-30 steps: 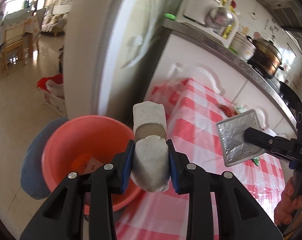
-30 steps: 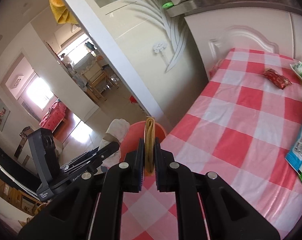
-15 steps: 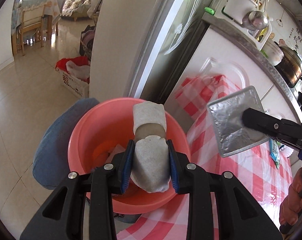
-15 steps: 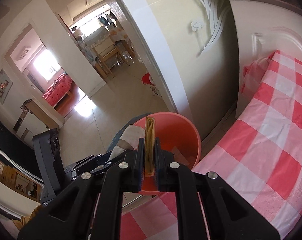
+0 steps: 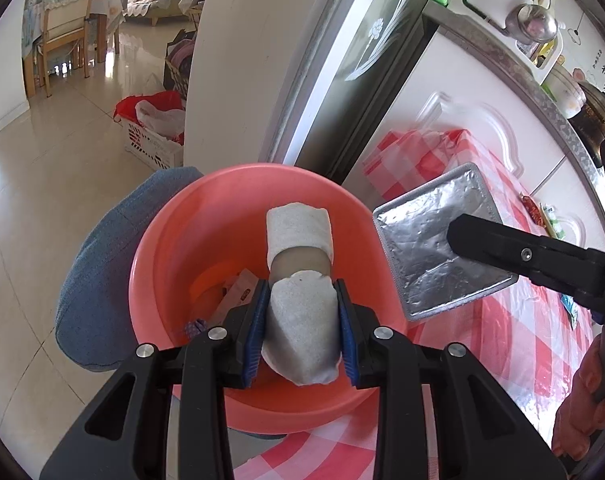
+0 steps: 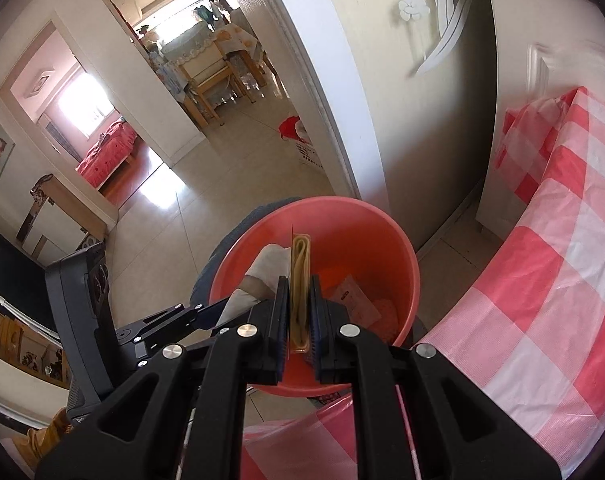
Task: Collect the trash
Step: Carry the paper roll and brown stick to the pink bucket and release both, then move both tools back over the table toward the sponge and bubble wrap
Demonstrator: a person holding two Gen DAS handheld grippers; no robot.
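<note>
My left gripper point(image 5: 301, 322) is shut on a nearly used-up toilet paper roll point(image 5: 300, 280) and holds it over the red plastic basin point(image 5: 162, 248). My right gripper point(image 6: 299, 312) is shut on a flat silver foil packet point(image 5: 438, 252), seen edge-on in the right wrist view point(image 6: 300, 276), and holds it above the basin point(image 6: 382, 240). The basin holds a small sachet point(image 6: 352, 296) and other scraps. My left gripper with the roll shows at left in the right wrist view point(image 6: 262, 276).
The basin sits on a blue cushioned stool point(image 5: 98, 280) beside the table with the red-and-white checked cloth point(image 6: 542, 300). More wrappers point(image 5: 532, 208) lie on the cloth. A white door frame point(image 5: 238, 60), cabinet point(image 5: 442, 100) and a floor basket point(image 5: 154, 136) stand behind.
Both grippers have moved left from over the table to above the basin, each keeping its item. The basin now fills the centre of both views.
</note>
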